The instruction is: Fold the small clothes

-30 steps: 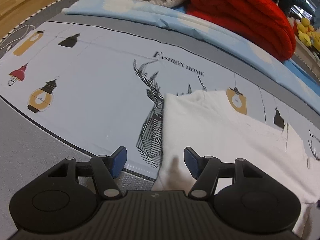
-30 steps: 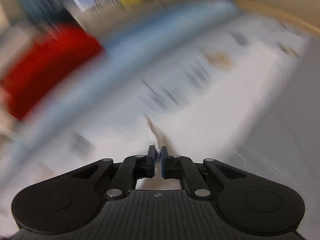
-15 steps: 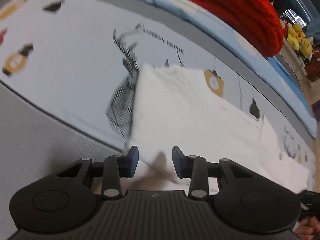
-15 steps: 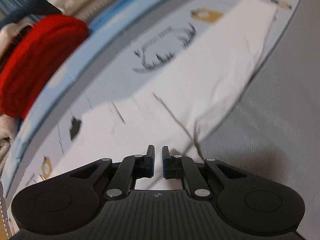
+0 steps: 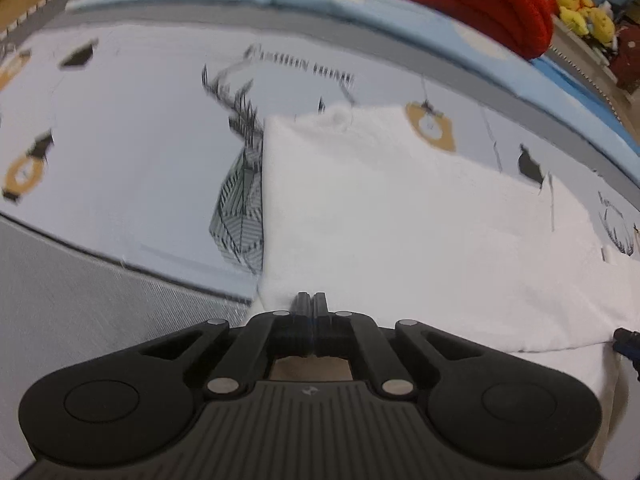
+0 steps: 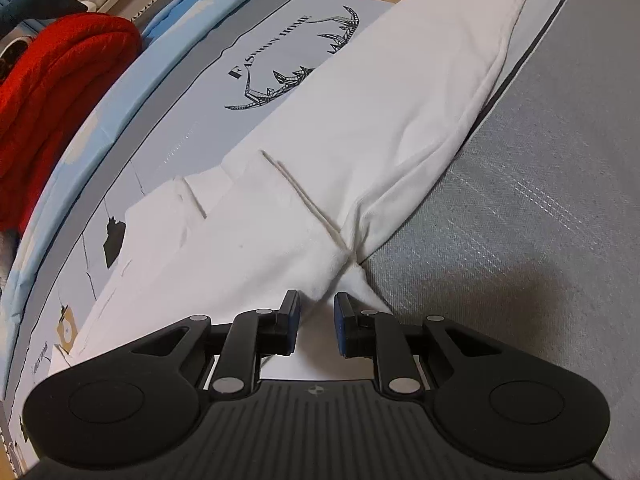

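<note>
The white garment point(image 5: 400, 216) is lying on the printed sheet point(image 5: 132, 152). The left gripper point(image 5: 309, 303) is pinching its near-left corner; the right gripper point(image 6: 317, 316), fingers parted, is straddling a bunched fold. Lifting one-sided risks dragging the cloth askew.

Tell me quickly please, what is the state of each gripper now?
Left gripper: closed on the near edge of the white garment.
Right gripper: open, with a corner of the garment between its fingers, not clamped.

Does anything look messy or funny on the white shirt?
Nothing is spilled or torn. The white garment is only bunched into a crumpled point at its near corner, just ahead of the open right gripper.
</note>
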Available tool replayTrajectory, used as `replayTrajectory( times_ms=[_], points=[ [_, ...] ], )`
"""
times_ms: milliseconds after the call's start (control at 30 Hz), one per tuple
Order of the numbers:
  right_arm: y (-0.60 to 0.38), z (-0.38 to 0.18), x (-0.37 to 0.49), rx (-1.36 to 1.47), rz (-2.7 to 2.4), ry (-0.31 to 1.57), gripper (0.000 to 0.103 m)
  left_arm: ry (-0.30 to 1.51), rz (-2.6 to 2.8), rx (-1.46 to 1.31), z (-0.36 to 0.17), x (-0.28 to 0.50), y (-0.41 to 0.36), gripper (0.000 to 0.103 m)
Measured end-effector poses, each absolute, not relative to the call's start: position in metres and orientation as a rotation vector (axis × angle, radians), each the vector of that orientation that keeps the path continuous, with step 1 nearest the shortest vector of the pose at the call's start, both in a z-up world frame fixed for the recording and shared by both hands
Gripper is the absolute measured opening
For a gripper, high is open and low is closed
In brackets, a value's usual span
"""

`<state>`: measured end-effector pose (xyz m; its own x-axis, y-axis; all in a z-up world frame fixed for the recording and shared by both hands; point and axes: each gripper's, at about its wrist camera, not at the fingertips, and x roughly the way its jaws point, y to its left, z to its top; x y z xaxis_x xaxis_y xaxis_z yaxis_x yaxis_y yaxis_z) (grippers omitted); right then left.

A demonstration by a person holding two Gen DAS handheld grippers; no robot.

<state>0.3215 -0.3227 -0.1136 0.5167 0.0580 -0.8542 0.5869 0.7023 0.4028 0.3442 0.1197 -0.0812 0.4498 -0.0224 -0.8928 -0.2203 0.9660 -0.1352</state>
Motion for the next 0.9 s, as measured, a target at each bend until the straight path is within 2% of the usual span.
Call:
replayTrajectory(
  times_ms=[33, 67, 167, 267, 333, 400, 467, 567, 633, 667, 700, 800, 833, 900],
  points=[
    [-0.323, -0.114, 0.321, 0.763, -0.341, 0.985, 0.007, 1.078, 0.142, -0.213, -0.075, 0.343, 0.120, 0.000],
    [-0.324, -0.113, 0.321, 0.777, -0.323, 0.979, 0.001, 1.060, 0.163, -0.185, -0.069, 0.342, 0.121, 0.000],
    [-0.323, -0.106, 0.319, 0.778, -0.307, 0.929, 0.000, 1.032, 0.208, -0.187, -0.058, 0.340, 0.133, 0.000],
    [-0.322, -0.100, 0.320, 0.776, -0.302, 0.919, 0.001, 1.039, 0.130, -0.316, -0.060, 0.341, 0.137, 0.002],
    [-0.323, -0.104, 0.322, 0.775, -0.314, 0.940, 0.004, 1.072, 0.095, -0.358, -0.066, 0.342, 0.134, 0.012],
    [-0.324, -0.110, 0.323, 0.786, -0.333, 0.966, 0.005, 1.118, 0.103, -0.394, -0.077, 0.344, 0.132, 0.039],
    [-0.326, -0.113, 0.323, 0.795, -0.347, 0.975, 0.008, 1.160, 0.111, -0.437, -0.089, 0.345, 0.133, 0.041],
    [-0.326, -0.115, 0.323, 0.799, -0.352, 0.980, 0.014, 1.171, 0.119, -0.475, -0.099, 0.345, 0.137, 0.040],
    [-0.324, -0.114, 0.324, 0.799, -0.345, 0.979, 0.014, 1.162, 0.115, -0.433, -0.098, 0.345, 0.132, 0.032],
    [-0.323, -0.114, 0.324, 0.800, -0.338, 0.978, 0.014, 1.156, 0.115, -0.392, -0.096, 0.344, 0.128, 0.007],
    [-0.322, -0.114, 0.324, 0.799, -0.332, 0.976, 0.014, 1.153, 0.105, -0.337, -0.095, 0.343, 0.124, 0.000],
    [-0.318, -0.111, 0.325, 0.793, -0.295, 0.962, 0.012, 1.121, 0.103, -0.266, -0.086, 0.341, 0.121, 0.000],
    [-0.317, -0.108, 0.325, 0.787, -0.278, 0.948, 0.002, 1.106, 0.114, -0.244, -0.079, 0.340, 0.121, 0.000],
    [-0.317, -0.101, 0.323, 0.783, -0.272, 0.911, 0.001, 1.067, 0.156, -0.184, -0.065, 0.338, 0.124, 0.000]
  ],
)
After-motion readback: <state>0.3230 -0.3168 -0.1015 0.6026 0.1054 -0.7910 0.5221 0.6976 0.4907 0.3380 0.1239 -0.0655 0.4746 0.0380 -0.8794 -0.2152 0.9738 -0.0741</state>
